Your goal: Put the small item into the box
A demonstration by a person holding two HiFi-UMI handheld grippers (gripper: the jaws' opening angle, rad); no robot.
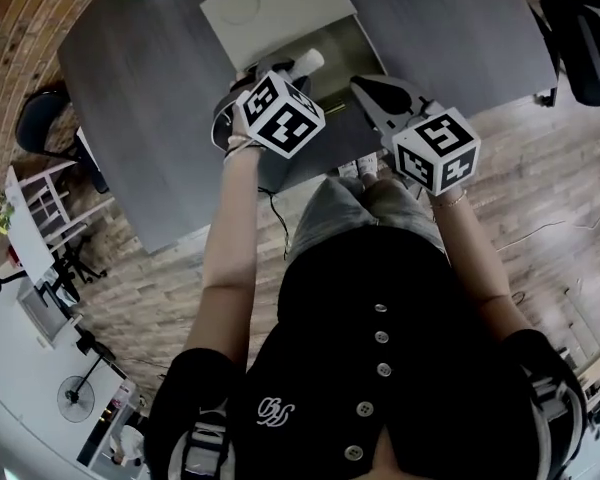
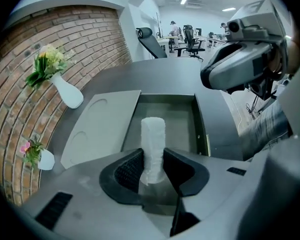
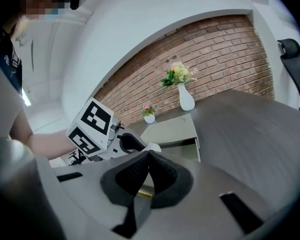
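On the left, the box's lid [image 2: 102, 124] lies open and flat on the counter [image 2: 155, 71]. My left gripper [image 2: 152, 156] has its jaws pinching the small item [image 2: 153, 134]. It is a white roll that stands up between them, right over the open box [image 2: 202, 129].

I think the roll is light and soft, like rolled paper or foam, so it could squash or bend if I pinch hard. It looks rough, not slippery. The low end, where the jaws have it now, seems a good place to hold.

I can't see its bottom tip, because the jaws cover it. The near part of the box floor is hidden too, so I can't tell if anything lies there.

On the right, my right gripper [image 3: 148, 156] has its jaws pressed together with nothing in them. It hangs near the box.
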